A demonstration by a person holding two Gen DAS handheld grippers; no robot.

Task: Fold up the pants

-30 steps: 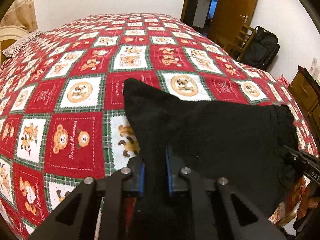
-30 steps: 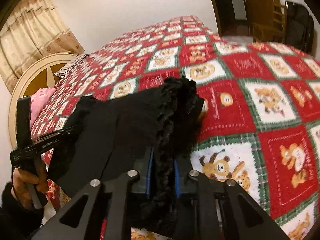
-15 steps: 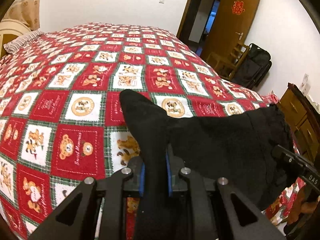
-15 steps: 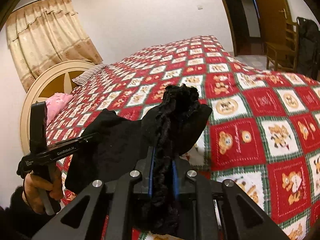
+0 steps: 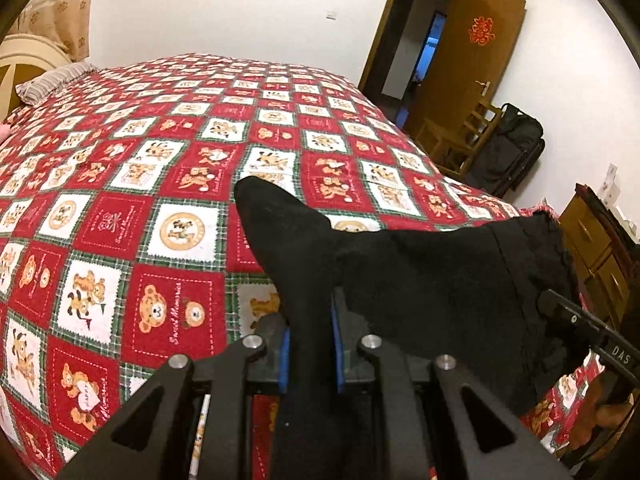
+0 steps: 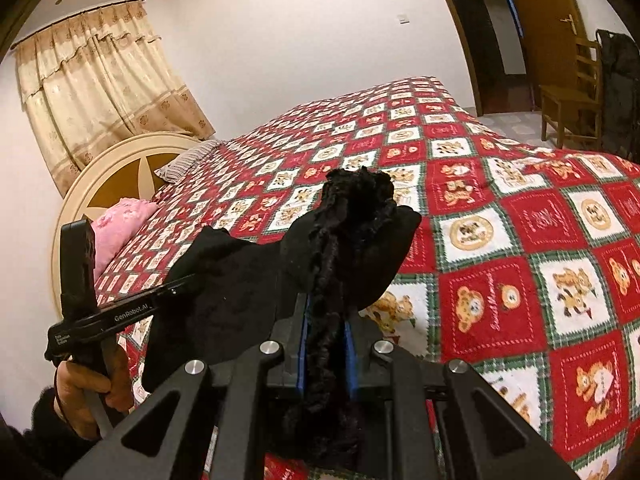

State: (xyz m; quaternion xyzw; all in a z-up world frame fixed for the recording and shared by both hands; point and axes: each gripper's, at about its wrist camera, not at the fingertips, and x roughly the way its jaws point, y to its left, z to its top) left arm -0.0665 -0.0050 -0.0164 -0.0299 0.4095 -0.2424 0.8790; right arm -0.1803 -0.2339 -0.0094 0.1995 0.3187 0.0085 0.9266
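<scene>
Black pants [image 5: 420, 276] hang stretched between my two grippers above the red teddy-bear quilt [image 5: 160, 184]. My left gripper [image 5: 310, 344] is shut on one end of the pants, a corner poking up past the blue pads. My right gripper [image 6: 325, 344] is shut on the bunched, frilly waistband end [image 6: 352, 220]. The right gripper also shows at the right edge of the left wrist view [image 5: 588, 328]. The left gripper and the hand holding it show at the left of the right wrist view [image 6: 120, 308].
The quilt [image 6: 520, 216] covers a large bed with a round cream headboard [image 6: 116, 168] and a pink pillow [image 6: 120, 224]. A wooden chair [image 5: 460, 140], a black bag [image 5: 508, 152] and an open door stand beyond the bed. A wooden dresser [image 5: 596, 240] is at right.
Both grippers have lifted the pants higher off the quilt; more of the room and walls shows now. The cloth is pulled more taut between them.
</scene>
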